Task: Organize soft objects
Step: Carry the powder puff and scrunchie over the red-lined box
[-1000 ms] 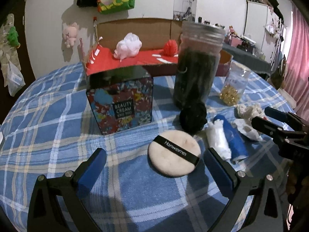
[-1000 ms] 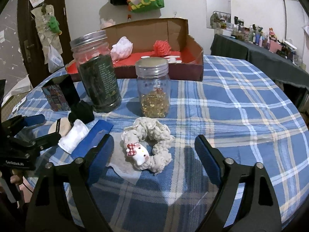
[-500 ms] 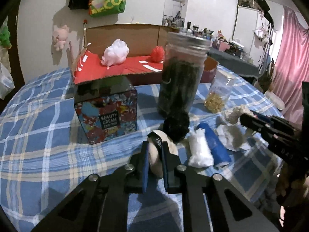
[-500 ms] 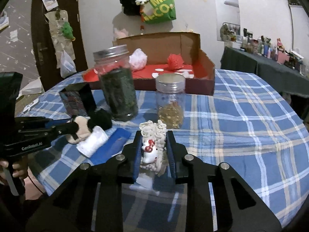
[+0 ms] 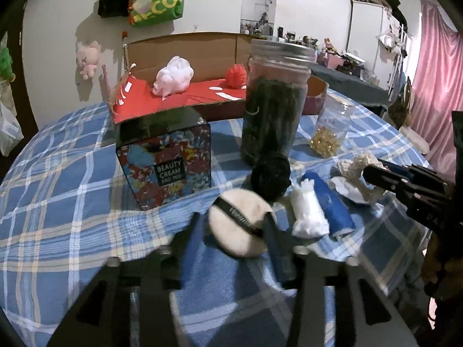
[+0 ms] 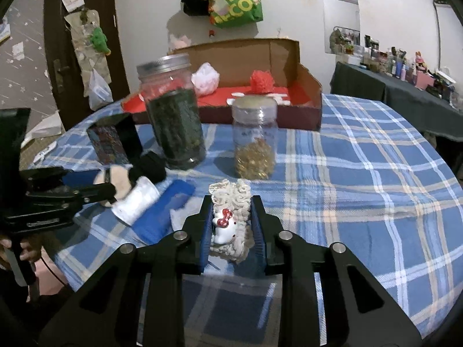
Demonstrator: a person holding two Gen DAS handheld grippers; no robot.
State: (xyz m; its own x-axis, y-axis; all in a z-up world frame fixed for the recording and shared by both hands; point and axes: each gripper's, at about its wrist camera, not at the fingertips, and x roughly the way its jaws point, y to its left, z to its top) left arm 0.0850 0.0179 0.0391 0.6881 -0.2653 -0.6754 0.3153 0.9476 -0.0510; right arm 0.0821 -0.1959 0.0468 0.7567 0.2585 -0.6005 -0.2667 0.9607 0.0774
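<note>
Right tool: your right tool [image 6: 231,227] is closed on the cream scrunchie [image 6: 231,202] with the little cat charm. Its blue pads press both flanks, squashing it into a tall narrow shape, which looks like a firm hold for carrying.
Left tool: your left tool [image 5: 231,232] stands about half wide around the round powder puff [image 5: 238,225]; its jaws have just been opening. The far pad touches the puff's banded edge, the near one looks clear, so I judge the puff is not gripped.
Where the puff sits: tilted, leaning by the black pompom [image 5: 270,176], near the table [image 6: 361,173] edge closest to you.
Loose soft things: one black pompom and one white fluffy roll [image 5: 308,211] lying on a blue cloth [image 5: 335,205], all just beside the puff.
Likely home: the cardboard box [image 6: 306,86] at the back, red inside, already holding one pink puffball [image 5: 173,76] and one red one [image 5: 235,76].
Hard things between: two jars, one dark-filled [image 6: 173,115], one with gold bits [image 6: 254,141]; one patterned carton [image 5: 165,164].
</note>
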